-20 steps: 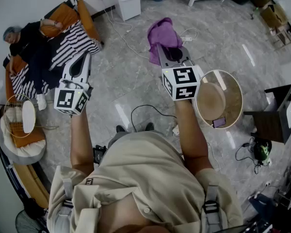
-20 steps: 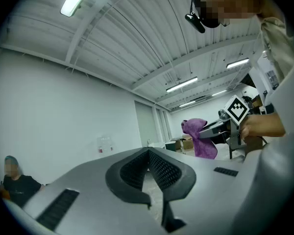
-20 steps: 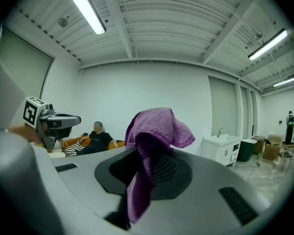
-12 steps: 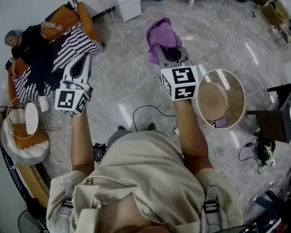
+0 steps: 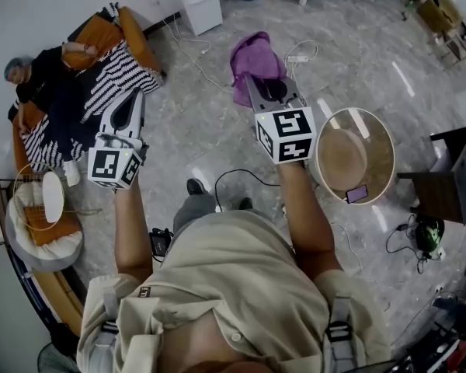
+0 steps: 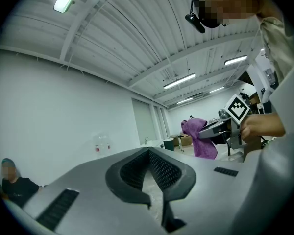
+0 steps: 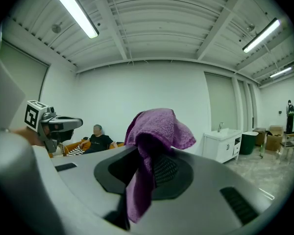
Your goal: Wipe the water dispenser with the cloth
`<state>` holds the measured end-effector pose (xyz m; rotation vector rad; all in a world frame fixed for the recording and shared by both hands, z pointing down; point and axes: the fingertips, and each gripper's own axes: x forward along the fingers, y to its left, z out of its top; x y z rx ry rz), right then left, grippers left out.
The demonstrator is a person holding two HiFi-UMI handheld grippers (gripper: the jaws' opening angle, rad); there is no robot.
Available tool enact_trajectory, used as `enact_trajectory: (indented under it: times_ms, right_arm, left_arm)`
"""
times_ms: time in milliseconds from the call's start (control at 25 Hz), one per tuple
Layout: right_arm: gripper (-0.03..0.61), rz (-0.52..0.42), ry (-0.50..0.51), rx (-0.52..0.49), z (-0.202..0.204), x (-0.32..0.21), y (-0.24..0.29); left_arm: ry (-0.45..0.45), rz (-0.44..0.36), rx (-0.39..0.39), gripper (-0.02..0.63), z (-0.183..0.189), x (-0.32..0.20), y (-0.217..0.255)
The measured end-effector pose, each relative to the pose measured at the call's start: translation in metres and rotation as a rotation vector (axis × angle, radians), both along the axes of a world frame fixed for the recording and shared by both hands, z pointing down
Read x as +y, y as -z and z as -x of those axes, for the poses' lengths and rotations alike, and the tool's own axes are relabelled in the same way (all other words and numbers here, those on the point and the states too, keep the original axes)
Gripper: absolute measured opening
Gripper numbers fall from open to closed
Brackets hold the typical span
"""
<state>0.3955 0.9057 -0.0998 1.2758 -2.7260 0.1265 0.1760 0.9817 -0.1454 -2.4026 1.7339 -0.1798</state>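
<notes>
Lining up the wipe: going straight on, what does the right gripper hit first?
Probably the dispenser; the head view shows only floor between. The cloth blocks the right gripper's own view.

Two tools, left [image 5: 133,98] and right [image 5: 258,84], one purple cloth [image 5: 252,57], one water dispenser [image 5: 199,2], one round table [image 5: 378,142], one seated person [image 5: 50,76].

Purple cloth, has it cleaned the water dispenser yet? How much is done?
Done: the right gripper is shut on the purple cloth, which hangs down from it. In hand: the cloth is held up in mid-air, while the water dispenser stands apart by the far wall. Left: all the wiping, since the cloth is not touching the dispenser. The left gripper is shut and empty.
</notes>
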Motion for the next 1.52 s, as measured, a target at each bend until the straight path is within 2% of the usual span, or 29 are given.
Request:
enact_trajectory:
  times_ms: [240,720,1000,1320,1520]
  right_arm:
    - [0.080,0.014,-0.034,0.022,0.027,-0.029,-0.010]
    - [0.080,0.032,-0.135,0.103,0.141,-0.130,-0.009]
    - [0.080,0.035,-0.176,0.151,0.197,-0.177,-0.006]
    - [0.080,0.022,-0.155,0.181,0.236,-0.222,-0.001]
    - [0.080,0.049,-0.121,0.159,0.247,-0.278,-0.018]
  left_arm:
    - [-0.026,0.012,0.045,0.015,0.035,-0.041,-0.019]
    - [-0.127,0.002,0.109,0.015,0.158,-0.181,-0.028]
    - [-0.179,-0.006,0.132,0.015,0.209,-0.240,-0.032]
    - [-0.159,-0.014,0.165,0.015,0.248,-0.279,-0.037]
    - [-0.120,0.017,0.151,0.015,0.259,-0.316,-0.052]
